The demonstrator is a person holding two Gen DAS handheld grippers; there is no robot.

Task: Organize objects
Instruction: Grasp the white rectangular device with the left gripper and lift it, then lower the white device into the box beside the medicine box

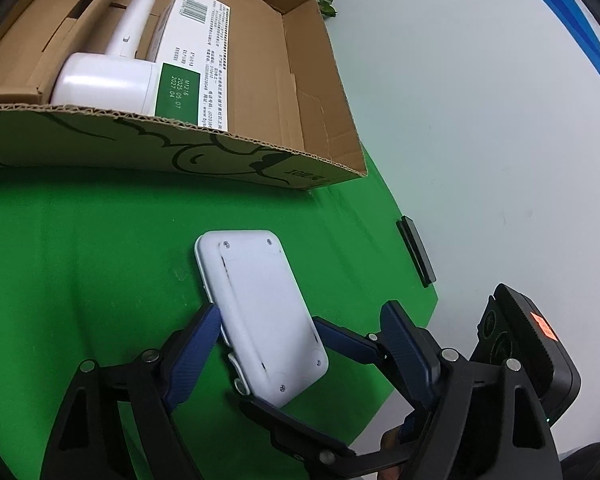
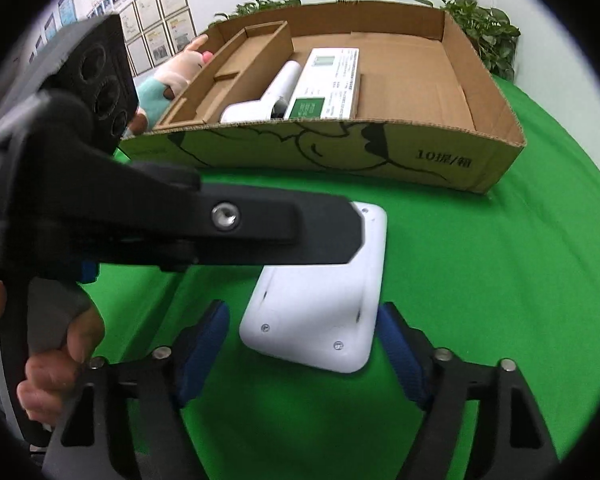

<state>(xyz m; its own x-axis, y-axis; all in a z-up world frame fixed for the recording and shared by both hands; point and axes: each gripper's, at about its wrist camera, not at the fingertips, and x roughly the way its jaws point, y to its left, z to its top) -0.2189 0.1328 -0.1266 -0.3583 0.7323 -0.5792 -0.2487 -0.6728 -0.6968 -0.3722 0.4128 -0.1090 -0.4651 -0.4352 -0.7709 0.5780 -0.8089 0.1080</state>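
We see a white flat device (image 1: 260, 316) tilted above the green bench (image 1: 80, 260), between both claws. Our left claw (image 1: 304, 316) seems to pinch it; our right claw (image 2: 302, 320) stands spread around its end. Behind sits a cardboard box (image 2: 496, 92) holding a white handheld appliance (image 1: 112, 76) and a carton (image 1: 204, 52).

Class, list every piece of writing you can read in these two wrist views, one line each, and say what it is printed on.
"M1216", "2025 05 07", "2027 04": green panel of the white carton in the cardboard box.
"10", then characters I cannot read surely: front wall of the cardboard box, right wrist view.
Barcode and dense small print on the white carton: too small to read.
Orange sticker on the right gripper: blurred.
White device: no writing visible.
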